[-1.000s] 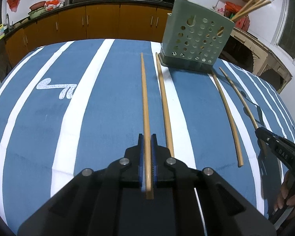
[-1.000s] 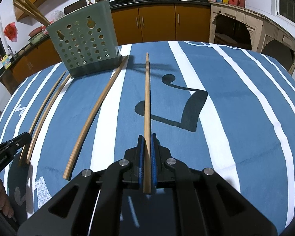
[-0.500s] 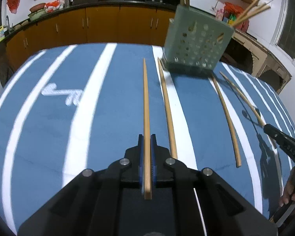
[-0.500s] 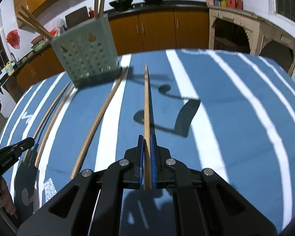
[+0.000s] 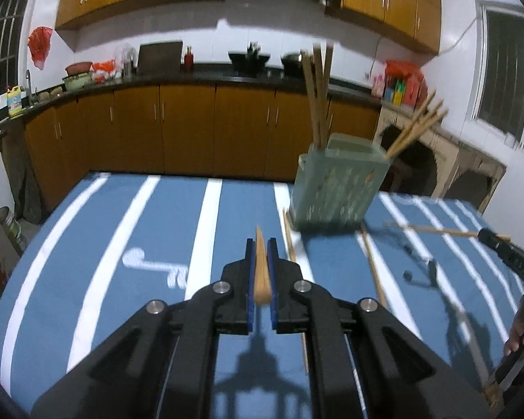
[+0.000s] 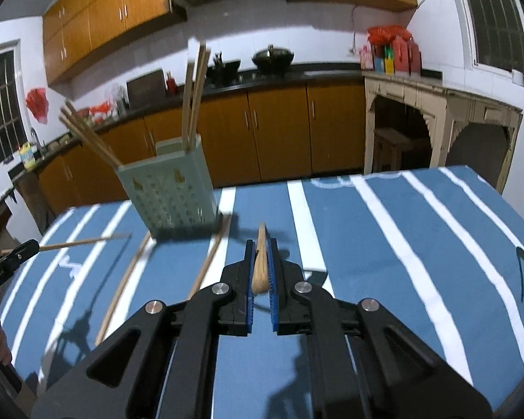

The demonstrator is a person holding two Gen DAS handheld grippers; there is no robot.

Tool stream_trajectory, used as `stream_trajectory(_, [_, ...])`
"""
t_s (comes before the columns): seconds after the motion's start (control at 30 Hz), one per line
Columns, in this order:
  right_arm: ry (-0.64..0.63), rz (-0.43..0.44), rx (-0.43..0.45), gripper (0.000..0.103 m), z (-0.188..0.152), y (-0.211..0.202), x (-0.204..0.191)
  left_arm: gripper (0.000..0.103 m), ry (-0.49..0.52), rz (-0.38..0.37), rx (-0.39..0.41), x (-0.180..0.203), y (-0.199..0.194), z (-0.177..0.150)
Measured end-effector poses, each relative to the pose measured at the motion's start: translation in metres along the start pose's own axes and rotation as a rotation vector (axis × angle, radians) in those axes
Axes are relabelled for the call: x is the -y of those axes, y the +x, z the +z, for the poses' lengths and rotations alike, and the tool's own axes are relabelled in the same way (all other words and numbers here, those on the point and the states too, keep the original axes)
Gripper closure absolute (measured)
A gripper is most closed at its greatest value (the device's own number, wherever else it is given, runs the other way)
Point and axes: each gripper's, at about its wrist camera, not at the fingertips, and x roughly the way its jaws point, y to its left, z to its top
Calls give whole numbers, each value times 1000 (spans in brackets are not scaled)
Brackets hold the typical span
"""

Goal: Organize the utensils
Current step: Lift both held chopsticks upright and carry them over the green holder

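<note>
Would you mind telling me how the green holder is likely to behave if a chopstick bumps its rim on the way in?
The holder looks like thin perforated plastic, so probably light. It stands tall on a narrow base, with chopsticks projecting well above the rim, so a sideways knock might tip it. On the striped cloth it may slide less readily than tip.

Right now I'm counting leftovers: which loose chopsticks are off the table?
The two clamped ones: one in the left hand-held gripper, one in the right hand-held gripper. Two others lie flat beside the holder.
</note>
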Motion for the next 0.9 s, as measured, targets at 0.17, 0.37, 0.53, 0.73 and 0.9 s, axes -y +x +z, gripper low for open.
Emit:
stream_trajectory(0.17, [11, 6, 40, 95, 8, -8, 1, 95, -35, -24, 67, -5, -16, 19])
stream_trajectory(0.37, [18, 18, 58, 95, 15, -11, 0, 95, -34, -24, 89, -3, -22, 28])
stream_trajectory(0.53, [8, 37, 88, 95, 30, -15, -6, 96, -21, -24, 107, 1, -25, 37])
stream_trajectory(0.73, [-3, 78, 135, 96, 59, -24, -14, 96, -3, -37, 142, 4, -35, 57])
stream_trajectory(0.9, [-11, 128, 180, 96, 80, -35, -24, 96, 12, -72, 171, 16, -45, 76])
